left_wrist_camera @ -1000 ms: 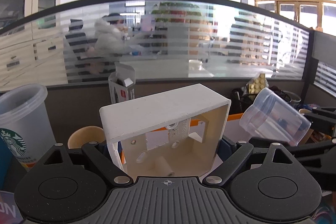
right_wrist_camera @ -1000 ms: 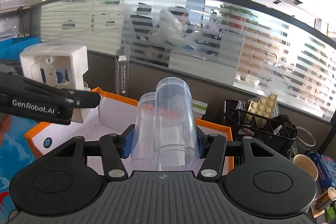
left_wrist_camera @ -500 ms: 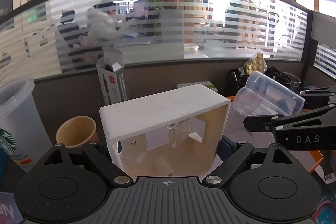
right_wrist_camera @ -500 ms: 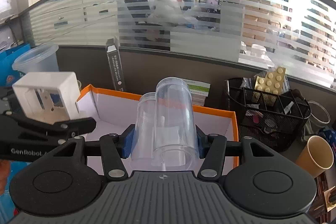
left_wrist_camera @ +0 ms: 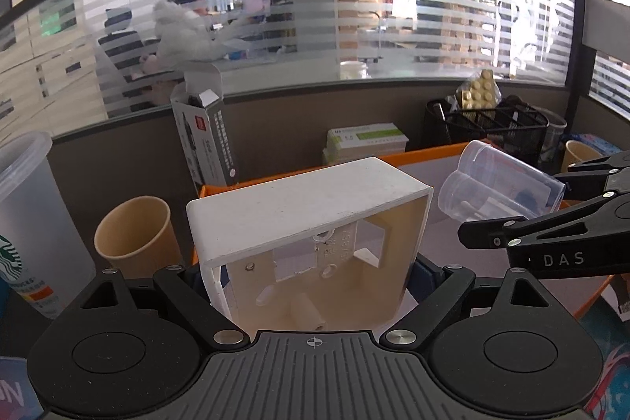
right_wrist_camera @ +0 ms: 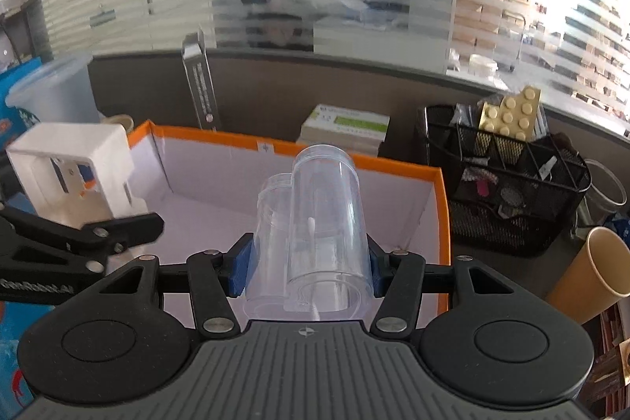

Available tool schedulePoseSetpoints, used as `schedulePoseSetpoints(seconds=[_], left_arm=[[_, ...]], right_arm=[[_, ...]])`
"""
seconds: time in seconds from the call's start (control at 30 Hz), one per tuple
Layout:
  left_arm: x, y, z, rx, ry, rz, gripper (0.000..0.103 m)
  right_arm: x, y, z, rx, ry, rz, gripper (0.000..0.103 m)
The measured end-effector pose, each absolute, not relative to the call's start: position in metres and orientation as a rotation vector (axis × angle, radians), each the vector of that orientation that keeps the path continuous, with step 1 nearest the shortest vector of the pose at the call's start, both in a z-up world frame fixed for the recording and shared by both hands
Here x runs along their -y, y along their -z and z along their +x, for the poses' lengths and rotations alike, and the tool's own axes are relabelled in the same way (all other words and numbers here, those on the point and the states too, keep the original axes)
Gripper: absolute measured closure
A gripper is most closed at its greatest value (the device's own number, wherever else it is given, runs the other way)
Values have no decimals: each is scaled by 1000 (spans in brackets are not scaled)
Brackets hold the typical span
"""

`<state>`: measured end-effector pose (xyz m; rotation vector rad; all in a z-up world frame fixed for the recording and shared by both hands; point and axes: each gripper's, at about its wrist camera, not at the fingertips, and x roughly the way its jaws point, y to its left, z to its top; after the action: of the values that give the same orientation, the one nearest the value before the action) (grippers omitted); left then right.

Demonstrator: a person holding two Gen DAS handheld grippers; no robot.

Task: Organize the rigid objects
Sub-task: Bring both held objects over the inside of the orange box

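We hold the white junction box [left_wrist_camera: 307, 223] in our left gripper [left_wrist_camera: 315, 286]; its jaws stand wide and press the two sides of the box. The box hangs over the left edge of the orange-rimmed box [right_wrist_camera: 393, 164]. Our right gripper [right_wrist_camera: 309, 262] is closed on a clear plastic container [right_wrist_camera: 315, 223], its blue pads [right_wrist_camera: 241, 268] tight against the sides, above the middle of the orange-rimmed box. A black mesh organizer [right_wrist_camera: 512, 191] stands just right of the orange-rimmed box, and a paper cup [left_wrist_camera: 138, 231] just left of it.
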<state>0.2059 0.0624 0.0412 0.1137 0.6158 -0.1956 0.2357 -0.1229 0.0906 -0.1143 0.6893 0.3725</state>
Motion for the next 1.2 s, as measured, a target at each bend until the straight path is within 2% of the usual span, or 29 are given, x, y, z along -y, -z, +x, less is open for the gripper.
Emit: schedulePoseSetpoints(seconds=[0.67, 1.2], left_arm=[[-55, -6, 229, -780, 235, 214, 12], [-42, -3, 238, -804, 224, 258, 12]], right_arm=[[115, -75, 243, -752, -331, -217, 52], [98, -69, 239, -774, -339, -349, 51]])
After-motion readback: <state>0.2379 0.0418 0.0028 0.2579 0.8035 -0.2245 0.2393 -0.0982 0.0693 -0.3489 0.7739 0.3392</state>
